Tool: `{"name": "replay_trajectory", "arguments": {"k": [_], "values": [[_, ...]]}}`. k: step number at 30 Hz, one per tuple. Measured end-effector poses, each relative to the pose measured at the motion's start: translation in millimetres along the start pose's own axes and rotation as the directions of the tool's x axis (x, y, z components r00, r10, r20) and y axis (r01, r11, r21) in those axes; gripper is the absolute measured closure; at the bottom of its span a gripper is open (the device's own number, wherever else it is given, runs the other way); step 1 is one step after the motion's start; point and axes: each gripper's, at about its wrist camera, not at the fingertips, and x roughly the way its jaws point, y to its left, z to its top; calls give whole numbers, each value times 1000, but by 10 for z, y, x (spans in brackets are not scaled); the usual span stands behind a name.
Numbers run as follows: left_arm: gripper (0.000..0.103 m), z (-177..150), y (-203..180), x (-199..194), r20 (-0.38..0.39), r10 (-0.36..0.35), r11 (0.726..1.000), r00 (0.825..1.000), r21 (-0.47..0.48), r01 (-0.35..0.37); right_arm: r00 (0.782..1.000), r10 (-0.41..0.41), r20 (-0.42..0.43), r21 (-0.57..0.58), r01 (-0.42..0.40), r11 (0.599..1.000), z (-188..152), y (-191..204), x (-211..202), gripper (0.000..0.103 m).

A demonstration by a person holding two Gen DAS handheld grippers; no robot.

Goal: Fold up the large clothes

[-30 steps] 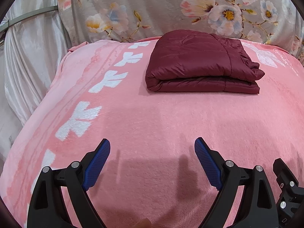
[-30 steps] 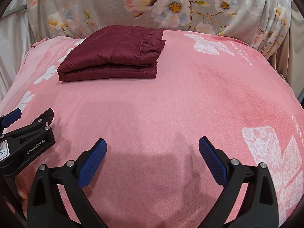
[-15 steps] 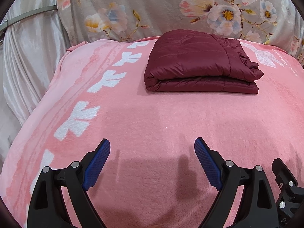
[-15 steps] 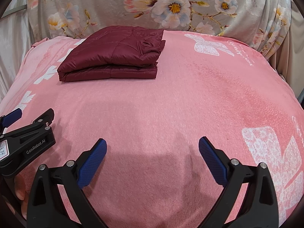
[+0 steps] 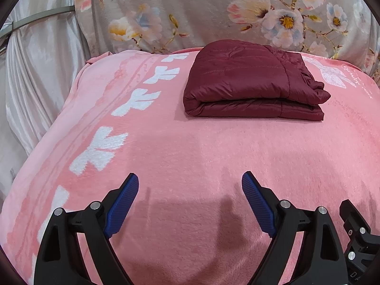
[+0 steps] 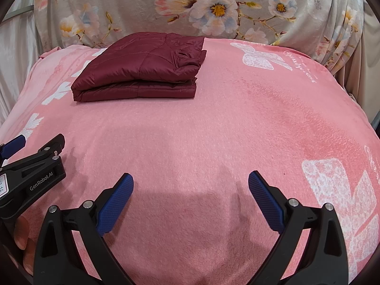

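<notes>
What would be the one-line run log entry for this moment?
maroon puffer jacket: folded, on pink blanket | left hand-held gripper: open | right hand-held gripper: open

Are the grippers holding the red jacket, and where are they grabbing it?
No, nothing is held. The left gripper and right gripper are both open over the pink blanket. The folded red jacket lies apart from both.

Right gripper (image 5: 356,242): in the left view only a black corner shows, cut by the lower right edge; jaws unseen there.
Left gripper (image 6: 26,166): cut by the right view's left edge.
Label (image 6: 2,186): digits cut off, unreadable.
Script (image 6: 300,65) on blanket (image 6: 213,130): too small to read.
Jacket (image 5: 251,80): inner layers hidden by the fold.
</notes>
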Motion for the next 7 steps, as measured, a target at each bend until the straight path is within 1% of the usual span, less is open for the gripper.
{"name": "replay_trajectory", "arguments": {"k": [3, 7], "values": [[21, 1, 2, -3, 0, -8, 1000, 1000, 3, 8, 1000, 0, 0, -1, 0, 1000, 1, -2, -2, 8], [21, -1, -15, -20, 7, -1, 1000, 1000, 7, 1, 1000, 0, 0, -1, 0, 1000, 0, -3, 1, 8]]}}
